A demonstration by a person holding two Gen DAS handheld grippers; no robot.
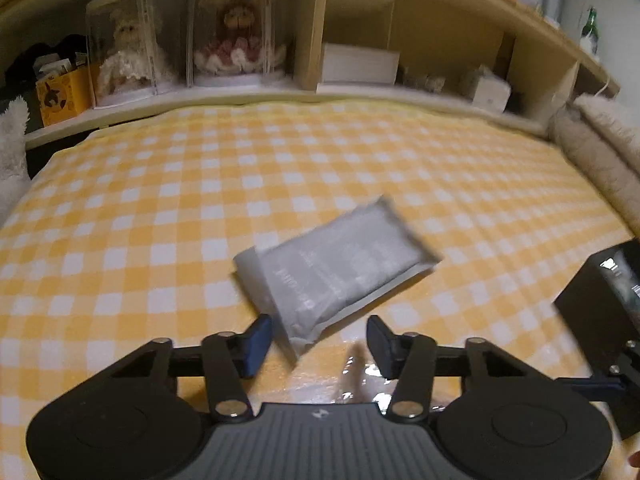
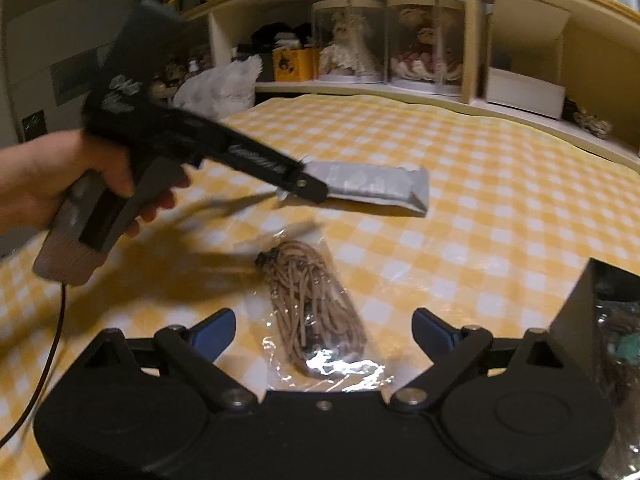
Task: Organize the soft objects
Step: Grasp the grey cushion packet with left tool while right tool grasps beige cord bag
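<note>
On a bed with a yellow checked cover [image 1: 160, 200], two packaged soft items lie a short way apart, and each gripper is lined up on one of them. The left gripper [image 1: 318, 338] points down at a grey pouch [image 1: 340, 268] that lies flat and skewed on the cover; its near corner reaches in between the blue pads [image 1: 258, 338], with clear gaps on both sides, so the jaws are partly closed around that corner without pressing on it. From the right wrist view the same gripper's tip overlaps the pouch's near end, which suits a pinch at the edge, probably the easiest hold on a limp flat pack. The right gripper [image 2: 324, 330] hangs over a bundle of tan cord [image 2: 316, 300] sealed in a clear bag [image 2: 328, 372]; its jaws stand wide and touch nothing, the bundle lying lengthwise between and just ahead of them. That width likely allows for the bag's slack, crinkly edges. A black box [image 2: 580, 320] sits at the right edge of the bed, just beside the right gripper, and looks to hold similar packets already, so it is probably where these things are meant to go. A hand [image 2: 60, 176] grips the left tool's handle. Behind the bed, a shelf [image 1: 360, 92] holds dolls in clear cases [image 1: 236, 40].
</note>
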